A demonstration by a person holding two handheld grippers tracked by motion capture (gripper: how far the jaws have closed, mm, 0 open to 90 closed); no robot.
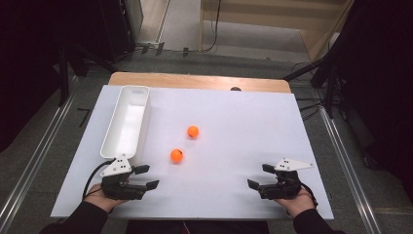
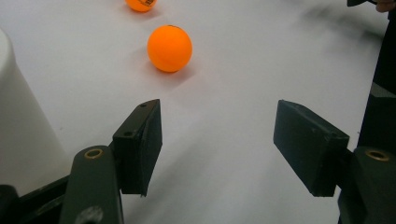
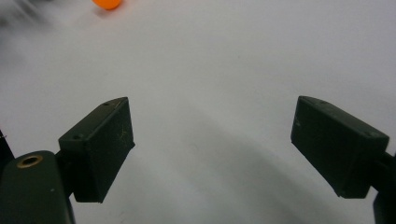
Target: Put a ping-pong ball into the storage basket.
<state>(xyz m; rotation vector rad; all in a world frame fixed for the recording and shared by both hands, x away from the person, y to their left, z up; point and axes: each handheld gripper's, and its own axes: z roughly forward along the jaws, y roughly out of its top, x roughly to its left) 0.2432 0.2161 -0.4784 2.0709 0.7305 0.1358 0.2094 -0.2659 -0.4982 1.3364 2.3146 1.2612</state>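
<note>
Two orange balls lie on the white table sheet: the nearer ball (image 1: 177, 155) (image 2: 169, 48) and the farther ball (image 1: 193, 131) (image 2: 140, 4). My left gripper (image 1: 147, 177) (image 2: 217, 147) rests at the front left, open, nothing between its jaws, and the nearer ball lies a short way ahead of it. At the front right my right gripper (image 1: 260, 176) (image 3: 212, 149) is open and empty over bare sheet. An orange ball (image 3: 107, 3) peeks in at the top edge of the right gripper view.
A long white bin (image 1: 125, 121) (image 2: 21, 126) stands along the left side, just beyond my left gripper. The white sheet (image 1: 234, 126) covers a wooden table (image 1: 195, 80). Dark stands and cables surround the table on the floor.
</note>
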